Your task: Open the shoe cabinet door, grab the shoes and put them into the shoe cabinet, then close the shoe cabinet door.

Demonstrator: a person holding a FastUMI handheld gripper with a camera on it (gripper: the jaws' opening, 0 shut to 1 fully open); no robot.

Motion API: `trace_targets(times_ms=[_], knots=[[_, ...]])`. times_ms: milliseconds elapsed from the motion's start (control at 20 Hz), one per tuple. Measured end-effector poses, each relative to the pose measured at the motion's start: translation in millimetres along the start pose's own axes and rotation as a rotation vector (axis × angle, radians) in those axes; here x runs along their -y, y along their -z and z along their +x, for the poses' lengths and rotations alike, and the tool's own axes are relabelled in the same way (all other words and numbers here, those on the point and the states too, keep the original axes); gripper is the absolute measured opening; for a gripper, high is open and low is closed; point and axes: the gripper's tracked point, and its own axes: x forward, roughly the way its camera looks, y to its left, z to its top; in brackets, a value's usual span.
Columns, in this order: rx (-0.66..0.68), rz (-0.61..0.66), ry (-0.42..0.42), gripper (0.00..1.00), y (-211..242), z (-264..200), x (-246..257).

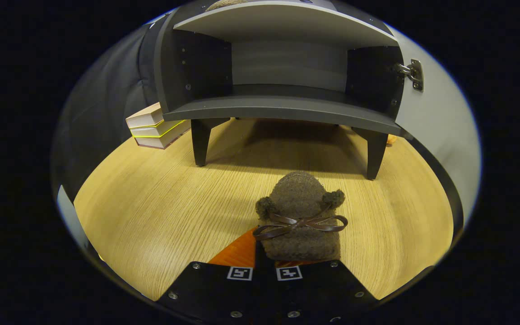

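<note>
Gripper view: gripper (266, 253) closed on brown shoe (300, 212) at lower centre; lift level, steer toward open cabinet (282, 110) upper centre, clear of bottom shelf edge.

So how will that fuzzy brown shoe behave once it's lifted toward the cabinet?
The shoe, nipped between the closed gripper fingers, looks soft and fleecy, so it probably sags and feels light. Its fuzzy surface should resist slipping. The thin bow might snag on the cabinet shelf edge.

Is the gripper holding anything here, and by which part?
Yes: the gripper is closed on the brown shoe, its fingers pinching the rear opening edge.
</note>
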Motion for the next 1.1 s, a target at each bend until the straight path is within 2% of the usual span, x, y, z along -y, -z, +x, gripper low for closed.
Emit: trace_targets(times_ms=[150, 450, 800, 1100], knots=[[0.006, -0.007, 0.002, 0.04, -12.0, -19.3, -1.2], [0.075, -0.038, 0.021, 0.04, -63.7, -88.7, 3.9], [0.237, -0.016, 0.021, 0.03, -180.6, -178.3, -0.3], [0.332, -0.038, 0.057, 0.03, -271.5, -206.4, 15.1]])
